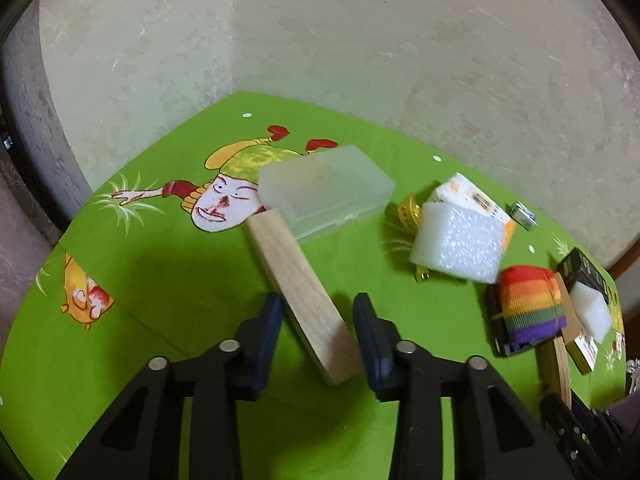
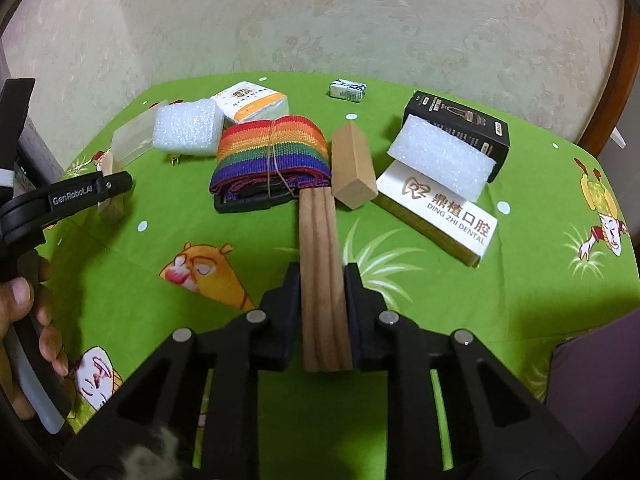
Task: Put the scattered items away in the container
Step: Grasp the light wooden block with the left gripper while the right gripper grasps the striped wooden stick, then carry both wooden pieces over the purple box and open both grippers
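Both claws carry a wooden block, and we judge the tidying barely begun.

Our right gripper [image 2: 322, 280] is closed on a dark-grained, long wooden block [image 2: 323, 276], pads flat on its sides. Our left gripper [image 1: 318, 312] stands wider around a pale, smooth wooden block [image 1: 300, 284]; we cannot tell whether its pads touch it. That block's far end meets the frosted translucent plastic box [image 1: 326, 192], lid shut, which we take for the container. Everything else lies scattered on the green cartoon-print cloth [image 2: 520, 280]: a woven rainbow strap [image 2: 272, 152], two bubbly white foam pads [image 2: 188, 126], a short beige wooden block [image 2: 352, 168], a glossy black carton [image 2: 460, 120], a white dental-branded box [image 2: 444, 216] and a small wrapped candy [image 2: 347, 90].
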Demonstrator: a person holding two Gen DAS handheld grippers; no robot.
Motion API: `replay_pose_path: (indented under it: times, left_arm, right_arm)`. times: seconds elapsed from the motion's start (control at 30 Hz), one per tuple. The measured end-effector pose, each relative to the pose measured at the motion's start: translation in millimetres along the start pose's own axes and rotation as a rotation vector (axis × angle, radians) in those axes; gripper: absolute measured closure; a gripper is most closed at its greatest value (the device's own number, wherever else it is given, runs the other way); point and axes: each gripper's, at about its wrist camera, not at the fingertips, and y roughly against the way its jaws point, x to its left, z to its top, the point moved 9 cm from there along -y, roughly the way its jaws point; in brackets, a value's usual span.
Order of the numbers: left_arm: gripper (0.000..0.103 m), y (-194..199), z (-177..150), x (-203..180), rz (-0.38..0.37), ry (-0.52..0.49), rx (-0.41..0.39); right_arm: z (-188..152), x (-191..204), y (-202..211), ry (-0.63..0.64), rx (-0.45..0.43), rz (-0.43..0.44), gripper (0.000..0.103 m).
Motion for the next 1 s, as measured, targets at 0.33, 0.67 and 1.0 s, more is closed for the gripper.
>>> replay_pose_path:
  times: [0.33, 0.67, 1.0]
  left_arm:
    - [0.084, 23, -23, -1, -0.100, 0.008, 0.018]
    - [0.084, 69, -38, -20, -0.210, -0.018, -0.028]
    - [0.084, 134, -48, -90, -0.388, -0.112, -0.087]
  right_arm:
    - [-17, 8, 17, -0.016, -0.002, 0.023, 0.081]
    - [-27, 10, 61, -0.046, -0.060, 0.070, 0.081]
    - [-22, -13, 145, -0.089, -0.188, 0.086, 0.081]
